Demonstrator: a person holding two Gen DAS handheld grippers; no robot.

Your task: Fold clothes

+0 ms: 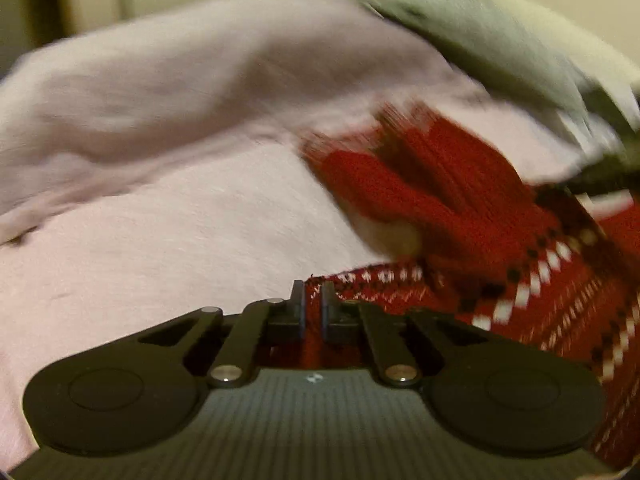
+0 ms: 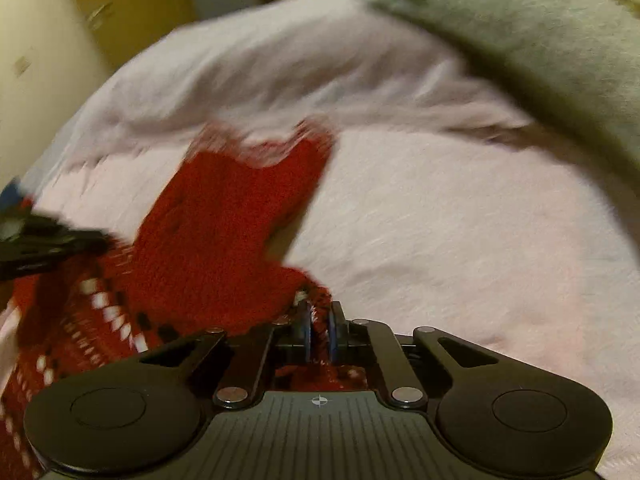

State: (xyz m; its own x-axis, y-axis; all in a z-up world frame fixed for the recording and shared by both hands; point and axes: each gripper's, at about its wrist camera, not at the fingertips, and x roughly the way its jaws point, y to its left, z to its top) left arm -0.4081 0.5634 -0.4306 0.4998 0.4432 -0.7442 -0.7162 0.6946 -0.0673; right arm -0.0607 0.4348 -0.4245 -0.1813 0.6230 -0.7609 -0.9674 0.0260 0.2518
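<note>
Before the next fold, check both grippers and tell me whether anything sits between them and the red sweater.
Nothing visible does. The left gripper and right gripper are each shut on an edge of the red sweater, which hangs over the pink sheet. The grey-green blanket lies farther back.

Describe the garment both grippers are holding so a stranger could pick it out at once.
Start from the wide pale pink sheet that covers the surface, with a grey-green blanket bunched at its far edge. The red knit sweater lies on the pink, pinched by the left gripper and right gripper. It alone is red, with white and black diamond bands.
</note>
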